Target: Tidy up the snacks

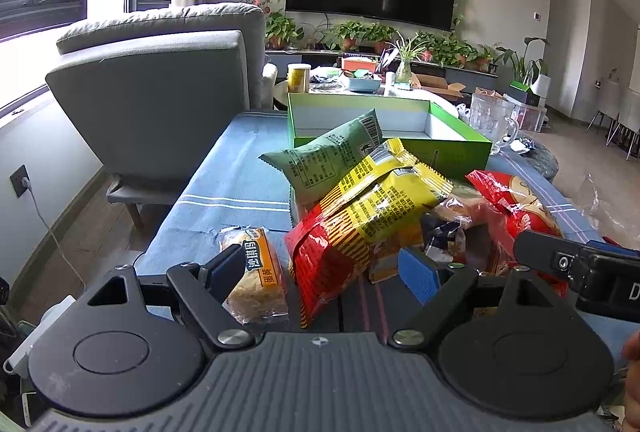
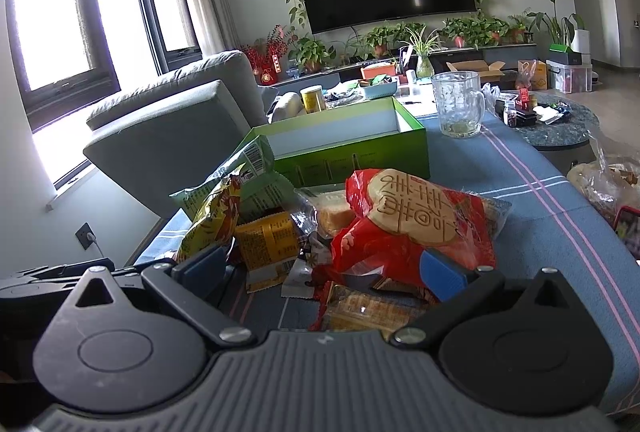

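A pile of snack packets lies on the blue striped cloth point(image 1: 224, 191) in front of an open green box point(image 1: 444, 145). In the left wrist view a red and yellow bag point(image 1: 360, 228) lies on a green bag point(image 1: 332, 155), with a small orange cake packet point(image 1: 256, 276) at the left. My left gripper point(image 1: 324, 272) is open around the near end of the red and yellow bag. In the right wrist view a red packet with a heart-shaped biscuit point(image 2: 412, 224) tops the pile, before the green box point(image 2: 352, 155). My right gripper point(image 2: 320, 268) is open just before it.
A glass mug point(image 2: 458, 103) stands right of the box. A grey armchair point(image 1: 160, 83) is at the left of the table. A cluttered table, plants and a television lie beyond. A plastic bag point(image 2: 608, 183) sits at the right edge. The right gripper's body point(image 1: 592, 272) shows at right.
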`<state>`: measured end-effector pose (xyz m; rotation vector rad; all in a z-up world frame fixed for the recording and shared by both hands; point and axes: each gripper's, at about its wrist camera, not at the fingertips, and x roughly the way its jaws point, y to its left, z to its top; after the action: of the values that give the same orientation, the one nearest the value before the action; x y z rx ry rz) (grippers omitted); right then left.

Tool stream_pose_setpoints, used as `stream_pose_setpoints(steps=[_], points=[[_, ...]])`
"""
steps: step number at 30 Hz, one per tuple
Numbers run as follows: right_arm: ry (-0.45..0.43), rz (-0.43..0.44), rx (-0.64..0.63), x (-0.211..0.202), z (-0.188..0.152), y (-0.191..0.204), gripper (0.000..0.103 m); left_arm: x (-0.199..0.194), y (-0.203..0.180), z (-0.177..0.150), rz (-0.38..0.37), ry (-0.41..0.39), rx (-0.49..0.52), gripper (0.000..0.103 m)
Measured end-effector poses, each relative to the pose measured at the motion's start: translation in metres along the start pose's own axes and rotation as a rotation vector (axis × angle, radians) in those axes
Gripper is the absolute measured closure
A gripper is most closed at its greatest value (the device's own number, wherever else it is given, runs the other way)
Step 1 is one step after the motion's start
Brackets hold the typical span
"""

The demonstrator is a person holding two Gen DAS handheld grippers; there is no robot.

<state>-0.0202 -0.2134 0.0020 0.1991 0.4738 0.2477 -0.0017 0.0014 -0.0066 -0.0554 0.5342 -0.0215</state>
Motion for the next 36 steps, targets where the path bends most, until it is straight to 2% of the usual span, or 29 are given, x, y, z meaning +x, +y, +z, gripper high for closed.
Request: stream_pose_setpoints(steps=[36], points=[[0.011, -0.006, 0.002, 0.0004, -0.0021, -0.0004, 0.023, -0.0003, 0.0015, 0.0029, 0.014, 0.001, -0.01, 0.021]])
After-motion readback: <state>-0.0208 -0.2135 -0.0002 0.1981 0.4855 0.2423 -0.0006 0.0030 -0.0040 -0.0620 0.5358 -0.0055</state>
